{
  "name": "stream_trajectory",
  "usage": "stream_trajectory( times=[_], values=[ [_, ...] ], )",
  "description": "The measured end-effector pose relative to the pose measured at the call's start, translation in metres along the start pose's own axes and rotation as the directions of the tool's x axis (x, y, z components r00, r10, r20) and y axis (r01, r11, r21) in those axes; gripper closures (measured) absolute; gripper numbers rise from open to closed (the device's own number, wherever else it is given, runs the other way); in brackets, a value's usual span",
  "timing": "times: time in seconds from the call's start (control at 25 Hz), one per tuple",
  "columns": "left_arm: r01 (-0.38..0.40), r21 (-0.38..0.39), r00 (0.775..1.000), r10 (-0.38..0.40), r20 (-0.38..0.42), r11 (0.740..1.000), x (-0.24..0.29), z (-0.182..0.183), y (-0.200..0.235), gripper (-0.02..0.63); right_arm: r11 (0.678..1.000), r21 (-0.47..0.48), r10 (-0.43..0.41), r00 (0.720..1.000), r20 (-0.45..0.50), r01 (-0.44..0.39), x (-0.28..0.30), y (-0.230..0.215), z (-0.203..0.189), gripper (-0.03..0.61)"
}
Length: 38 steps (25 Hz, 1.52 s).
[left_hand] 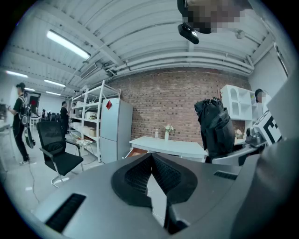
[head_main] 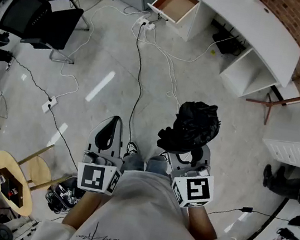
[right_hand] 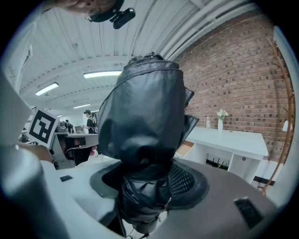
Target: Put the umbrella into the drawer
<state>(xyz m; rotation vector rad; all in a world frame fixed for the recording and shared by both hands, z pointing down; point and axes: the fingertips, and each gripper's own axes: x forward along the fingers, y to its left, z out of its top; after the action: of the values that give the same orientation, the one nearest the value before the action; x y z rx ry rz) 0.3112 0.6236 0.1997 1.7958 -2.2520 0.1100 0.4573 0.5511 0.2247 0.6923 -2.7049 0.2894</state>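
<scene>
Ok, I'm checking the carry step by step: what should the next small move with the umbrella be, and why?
Probably a step forward toward the open drawer, grip unchanged. The right gripper is clamped on the folded black umbrella, but the drawer sits far across the floor at the white desk, with cables lying in between. The left gripper is shut and empty.

drawer point(head_main: 176, 3): open, seemingly empty | floor point(head_main: 211, 92): cables point(head_main: 141, 59) cross path
</scene>
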Motion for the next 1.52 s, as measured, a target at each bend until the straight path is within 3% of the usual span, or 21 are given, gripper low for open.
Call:
stream_trajectory(
  times=[0.28, 0.52, 0.76, 1.08, 1.36, 1.52],
  values=[
    [0.049, -0.039, 0.999, -0.048, 0.022, 0.998, -0.014, 0.004, 0.075, 0.595, 0.999, -0.001, -0.044, 0.999, -0.013, 0.044, 0.040, 0.053, 0.009, 0.322],
    [0.122, -0.040, 0.992, -0.121, 0.022, 0.992, -0.010, 0.005, 0.108, 0.595, 0.997, 0.034, -0.074, 0.997, 0.034, 0.073, 0.057, 0.066, 0.030, 0.320],
    [0.125, -0.075, 0.992, -0.125, 0.001, 0.989, -0.002, 0.004, 0.145, 0.595, 0.995, 0.065, -0.076, 0.996, 0.050, 0.073, 0.071, 0.070, 0.044, 0.316],
    [0.120, -0.100, 0.993, -0.120, 0.007, 0.988, 0.050, 0.017, 0.154, 0.597, 0.996, 0.069, -0.055, 0.996, 0.069, 0.050, 0.109, 0.032, 0.059, 0.314],
    [0.112, -0.083, 0.994, -0.112, 0.006, 0.990, 0.135, 0.050, 0.137, 0.595, 0.998, 0.056, -0.035, 0.997, 0.074, 0.031, 0.165, -0.040, 0.090, 0.314],
    [0.119, -0.032, 0.993, -0.120, -0.009, 0.992, 0.188, 0.069, 0.135, 0.597, 0.997, 0.075, -0.017, 0.996, 0.084, 0.010, 0.200, -0.072, 0.096, 0.314]
  ],
)
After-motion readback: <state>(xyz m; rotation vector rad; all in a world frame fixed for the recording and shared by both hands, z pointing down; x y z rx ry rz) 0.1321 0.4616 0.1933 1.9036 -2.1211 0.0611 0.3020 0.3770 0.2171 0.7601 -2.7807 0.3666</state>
